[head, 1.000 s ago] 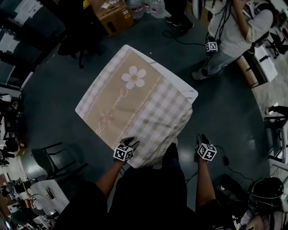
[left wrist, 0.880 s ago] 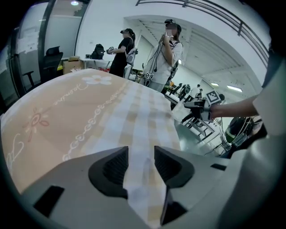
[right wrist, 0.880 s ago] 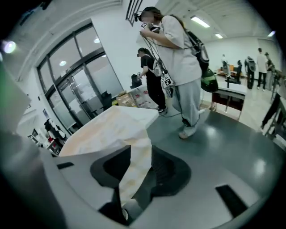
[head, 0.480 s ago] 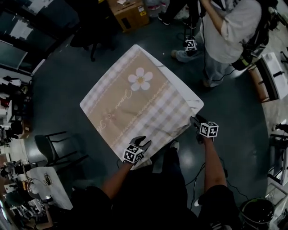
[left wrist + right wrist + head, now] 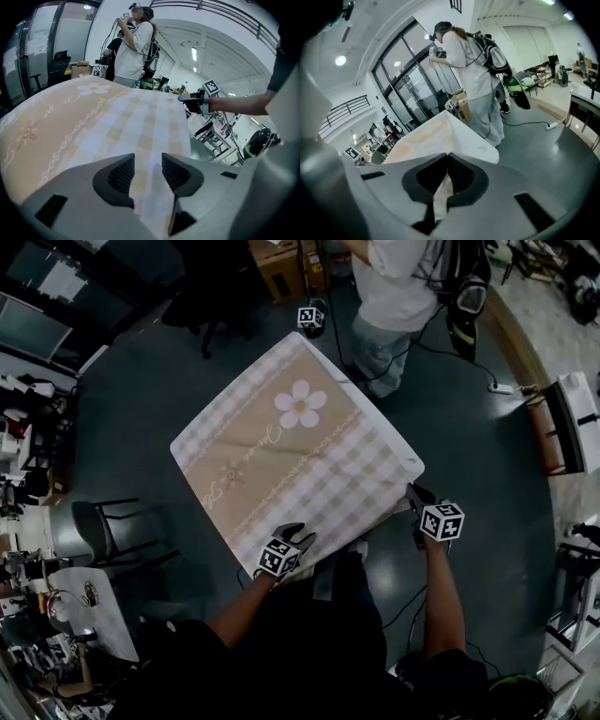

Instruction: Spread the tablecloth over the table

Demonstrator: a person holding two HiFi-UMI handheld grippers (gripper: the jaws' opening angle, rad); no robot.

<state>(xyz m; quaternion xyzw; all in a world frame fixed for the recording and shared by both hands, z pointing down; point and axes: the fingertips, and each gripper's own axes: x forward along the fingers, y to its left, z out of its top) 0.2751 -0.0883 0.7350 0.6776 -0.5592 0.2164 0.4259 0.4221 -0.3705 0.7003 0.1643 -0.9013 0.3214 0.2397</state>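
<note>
Our right gripper (image 5: 413, 493) has just closed its jaws, which pinch a fold of the beige-and-white checked fabric tablecloth (image 5: 291, 451) at the right-hand corner of the white square table (image 5: 411, 465); our left gripper (image 5: 298, 536) keeps its jaws apart over the cloth's near edge, pads not pressing; the cloth lies across the tabletop; dark grey floor (image 5: 469, 427) lies open on the right; a person (image 5: 394, 287) stands by the far corner; a black chair (image 5: 103, 531) sits well to the left.

one tablecloth (image 5: 291, 460), one table (image 5: 412, 463), two grippers — the left gripper (image 5: 298, 533) and the right gripper (image 5: 413, 492) — one standing person (image 5: 398, 287), one cardboard box (image 5: 281, 273), one dark chair (image 5: 89, 531).
</note>
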